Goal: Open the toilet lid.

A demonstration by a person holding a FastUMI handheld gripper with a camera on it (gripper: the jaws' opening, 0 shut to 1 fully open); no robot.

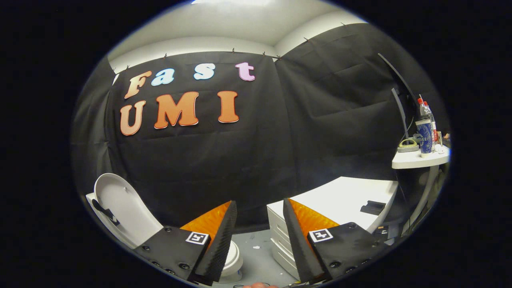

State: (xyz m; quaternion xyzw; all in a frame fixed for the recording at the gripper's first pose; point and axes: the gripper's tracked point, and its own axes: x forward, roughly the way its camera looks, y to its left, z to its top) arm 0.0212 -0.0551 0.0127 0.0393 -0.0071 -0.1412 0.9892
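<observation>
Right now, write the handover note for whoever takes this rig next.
Gripper: open, fingers apart and holding nothing, raised above the floor.
Toilet lid: already up, tilted back against the black cloth wall, beyond the left finger. Toilet bowl sits low, just past that finger.
White drawer cabinet stands beyond the right finger; a side shelf carries a cup and bottles.
Done: lid looks open.
Left: probably nothing but confirming the lid stays up.
</observation>
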